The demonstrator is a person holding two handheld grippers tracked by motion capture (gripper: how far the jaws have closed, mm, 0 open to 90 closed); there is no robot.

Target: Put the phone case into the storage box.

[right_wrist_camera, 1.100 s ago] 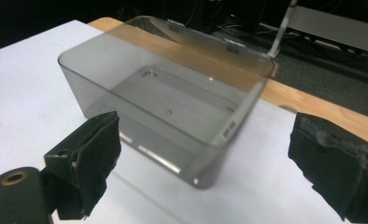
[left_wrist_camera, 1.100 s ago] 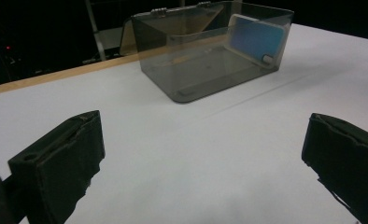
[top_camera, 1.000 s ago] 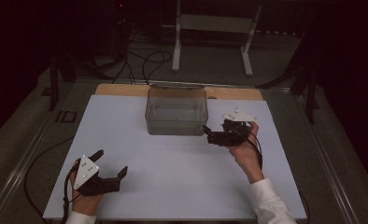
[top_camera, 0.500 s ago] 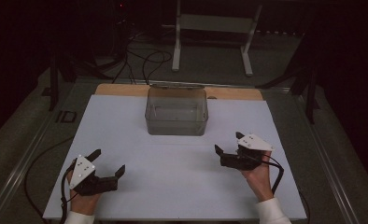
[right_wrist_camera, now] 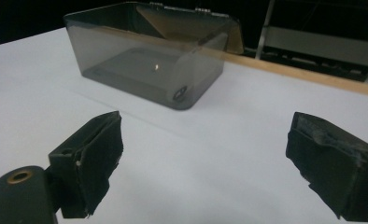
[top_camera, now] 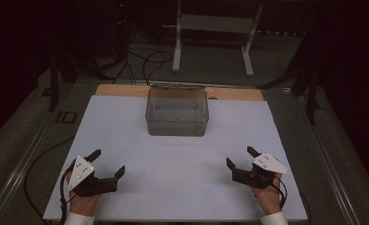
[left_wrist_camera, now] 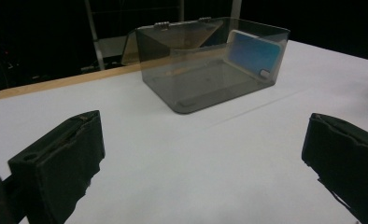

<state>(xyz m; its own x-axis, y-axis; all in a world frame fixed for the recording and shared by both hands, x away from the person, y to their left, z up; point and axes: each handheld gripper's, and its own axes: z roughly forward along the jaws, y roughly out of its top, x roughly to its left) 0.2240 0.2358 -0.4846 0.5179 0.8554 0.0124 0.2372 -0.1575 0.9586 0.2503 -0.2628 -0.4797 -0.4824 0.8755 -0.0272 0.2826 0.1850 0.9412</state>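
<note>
— What was the box (top_camera: 177, 112) made of?
— Smoky, glossy clear plastic, on a matt white sheet (top_camera: 126, 136) over bare wood (top_camera: 121, 90).
— The pads (right_wrist_camera: 95, 154)?
— Rough black foam.

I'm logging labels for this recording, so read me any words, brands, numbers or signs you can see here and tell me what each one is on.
No readable text in these pictures.
Clear box: no lettering; the blue panel inside it looks blank.
Small dark mark on the box's near corner: too blurred to read.
Dark outlined mark on the table edge: too small to read.
Left hand-held gripper and right hand-held gripper: no text on the grey plates.
</note>
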